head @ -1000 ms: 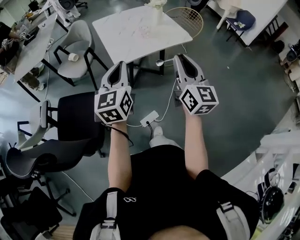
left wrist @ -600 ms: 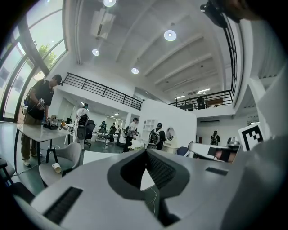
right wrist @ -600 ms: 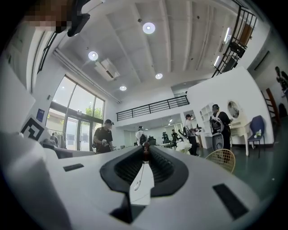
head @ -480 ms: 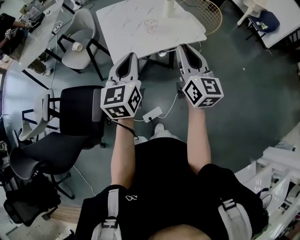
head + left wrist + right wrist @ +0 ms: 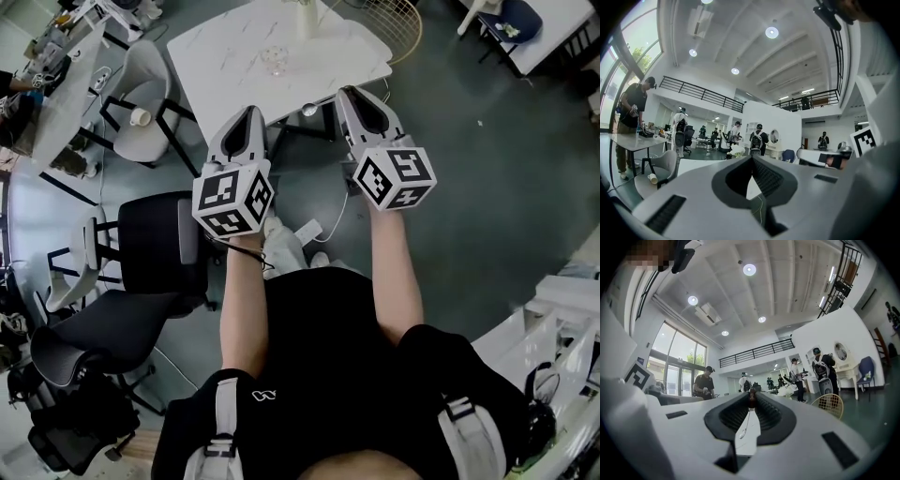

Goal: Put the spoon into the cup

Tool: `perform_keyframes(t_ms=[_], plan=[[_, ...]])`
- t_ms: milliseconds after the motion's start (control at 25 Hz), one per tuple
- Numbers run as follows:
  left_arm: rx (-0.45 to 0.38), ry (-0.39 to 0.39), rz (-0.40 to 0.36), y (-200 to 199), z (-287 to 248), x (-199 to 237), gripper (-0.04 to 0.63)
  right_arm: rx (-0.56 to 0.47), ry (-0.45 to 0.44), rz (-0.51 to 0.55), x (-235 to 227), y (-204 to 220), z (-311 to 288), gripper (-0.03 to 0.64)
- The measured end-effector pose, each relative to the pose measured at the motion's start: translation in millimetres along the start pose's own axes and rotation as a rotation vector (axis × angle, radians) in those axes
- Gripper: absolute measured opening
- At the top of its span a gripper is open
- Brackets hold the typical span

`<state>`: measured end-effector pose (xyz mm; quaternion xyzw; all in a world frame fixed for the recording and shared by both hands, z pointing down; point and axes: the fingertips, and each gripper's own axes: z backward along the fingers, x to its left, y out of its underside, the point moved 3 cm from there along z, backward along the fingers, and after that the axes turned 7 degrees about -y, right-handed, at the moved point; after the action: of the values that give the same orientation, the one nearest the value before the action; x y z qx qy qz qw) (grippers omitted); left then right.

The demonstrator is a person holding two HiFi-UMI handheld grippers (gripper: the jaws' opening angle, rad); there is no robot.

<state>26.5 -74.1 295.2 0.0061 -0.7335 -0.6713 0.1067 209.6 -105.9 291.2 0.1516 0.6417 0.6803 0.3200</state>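
spoon in right gripper (jaws on handle).

Left gripper and right gripper side by side near white marble-top table; small clear glass cup stands mid-table.

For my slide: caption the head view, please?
Right gripper holds a spoon near the white table bearing a clear cup; left gripper shut, empty.
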Motion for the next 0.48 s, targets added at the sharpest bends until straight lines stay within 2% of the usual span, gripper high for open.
perform_keyframes(t_ms=[240, 480], plan=[[0.01, -0.009, 0.044, 13, -19, 13, 0.015, 0.035, 0.024, 0.002, -18, 14, -4, 0.048], [0.006, 0.026, 0.072, 18, -64, 23, 0.015, 0.05, 0.061, 0.025, -44, 15, -31, 0.048]])
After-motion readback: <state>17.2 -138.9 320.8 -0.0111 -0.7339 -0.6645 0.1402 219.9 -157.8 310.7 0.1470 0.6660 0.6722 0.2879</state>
